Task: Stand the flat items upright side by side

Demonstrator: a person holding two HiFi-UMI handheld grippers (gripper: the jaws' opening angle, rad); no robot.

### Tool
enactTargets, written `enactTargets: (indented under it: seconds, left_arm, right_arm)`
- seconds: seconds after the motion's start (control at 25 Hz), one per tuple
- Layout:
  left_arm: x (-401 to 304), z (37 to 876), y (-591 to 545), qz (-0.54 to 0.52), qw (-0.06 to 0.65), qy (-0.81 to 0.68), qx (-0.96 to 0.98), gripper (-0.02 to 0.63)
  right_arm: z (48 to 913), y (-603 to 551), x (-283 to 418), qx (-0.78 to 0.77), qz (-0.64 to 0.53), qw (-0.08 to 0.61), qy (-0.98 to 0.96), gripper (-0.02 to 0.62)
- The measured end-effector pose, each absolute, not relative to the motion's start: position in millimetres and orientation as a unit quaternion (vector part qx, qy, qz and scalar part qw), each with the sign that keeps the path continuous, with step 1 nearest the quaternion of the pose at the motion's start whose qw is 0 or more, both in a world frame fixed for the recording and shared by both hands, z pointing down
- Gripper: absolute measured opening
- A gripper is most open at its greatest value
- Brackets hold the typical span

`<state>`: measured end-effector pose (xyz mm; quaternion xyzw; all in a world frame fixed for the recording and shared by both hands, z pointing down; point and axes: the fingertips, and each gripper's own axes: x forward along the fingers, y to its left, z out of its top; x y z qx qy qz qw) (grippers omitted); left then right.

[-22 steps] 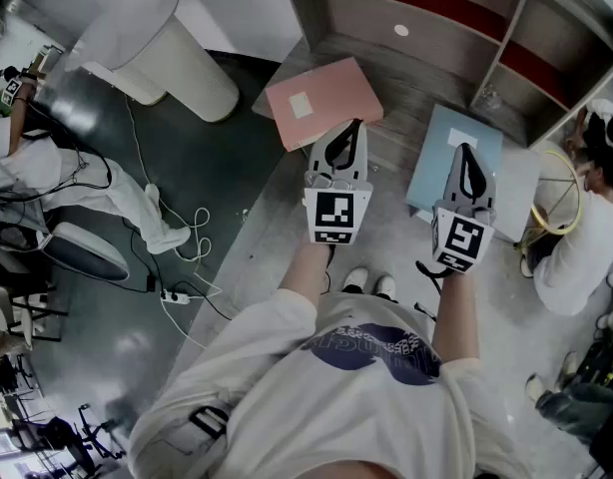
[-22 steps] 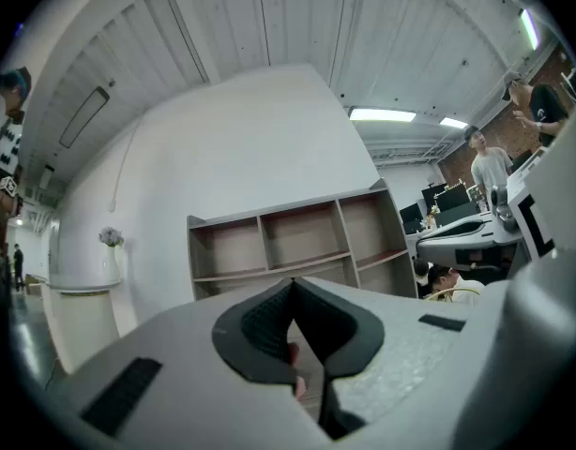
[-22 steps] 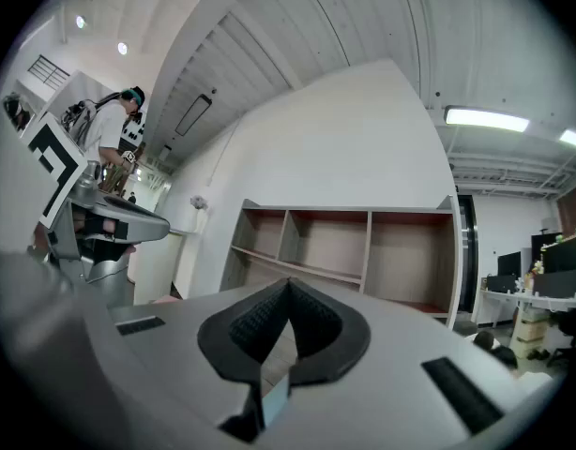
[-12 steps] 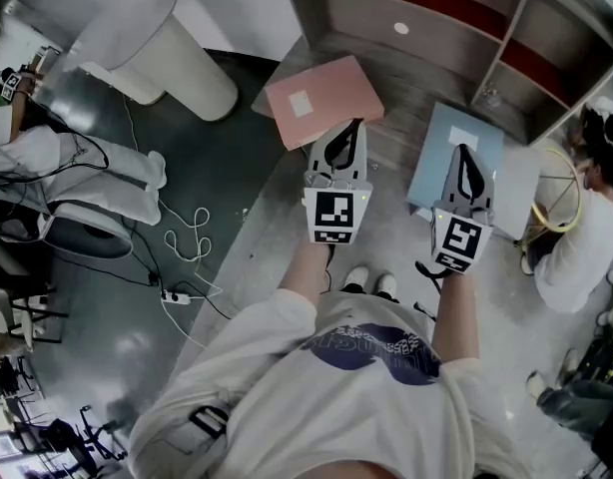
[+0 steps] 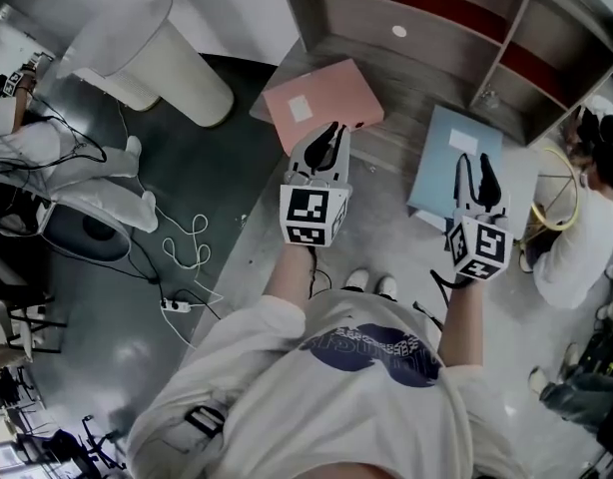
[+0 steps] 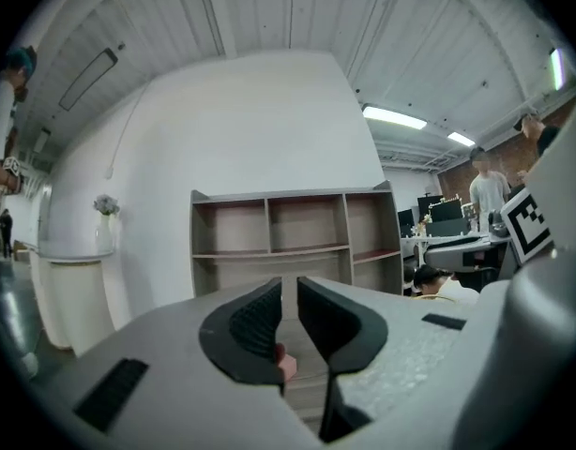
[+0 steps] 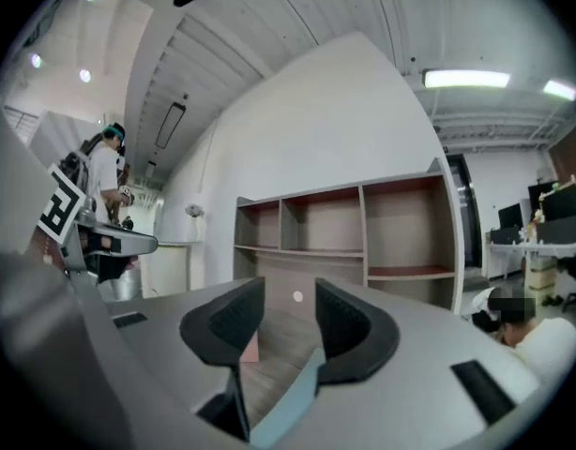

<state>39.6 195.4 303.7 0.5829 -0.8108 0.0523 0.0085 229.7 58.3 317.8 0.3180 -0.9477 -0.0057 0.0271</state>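
A pink flat item (image 5: 321, 98) lies on the wooden floor in front of the shelf unit. A light blue flat item (image 5: 446, 158) lies to its right. My left gripper (image 5: 333, 134) hovers over the pink item's near edge with its jaws shut and nothing in them. In the left gripper view a sliver of the pink item (image 6: 286, 362) shows low under the left gripper (image 6: 290, 319). My right gripper (image 5: 475, 174) is over the blue item, open. Low in the gap of the right gripper (image 7: 290, 322), the blue item (image 7: 290, 403) shows, and the pads do not press on it.
An open wooden shelf unit (image 5: 436, 13) stands beyond both items. A white round pedestal (image 5: 152, 48) and loose cables (image 5: 182, 252) are on the dark floor at the left. A person (image 5: 581, 233) crouches at the right. My feet (image 5: 371, 284) are just behind the grippers.
My left gripper has shifted left and forward over the pink item's edge. My right gripper has drawn slightly back and right, with its jaws now spread apart. Both items lie where they were.
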Motion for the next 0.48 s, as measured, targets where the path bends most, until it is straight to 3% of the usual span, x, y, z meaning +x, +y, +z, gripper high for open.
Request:
enactTargets:
  seconds: [0.08, 0.2, 0.48]
  left_arm:
    - [34.7, 303.4, 198.4, 0.042, 0.024, -0.801, 0.596, 0.114]
    - [29.0, 301.9, 200.9, 0.031, 0.037, -0.787, 0.616, 0.176]
    - [21.8, 319.5, 199.1, 0.033, 0.067, -0.763, 0.642, 0.187]
  right_arm:
    - [317.0, 57.5, 231.4, 0.306, 0.025, 0.024, -0.951, 0.203]
    - [315.4, 55.0, 236.3, 0.31, 0.044, 0.022, -0.949, 0.25]
    - [325.5, 52.0, 253.2, 0.335, 0.077, 0.036, -0.938, 0.273]
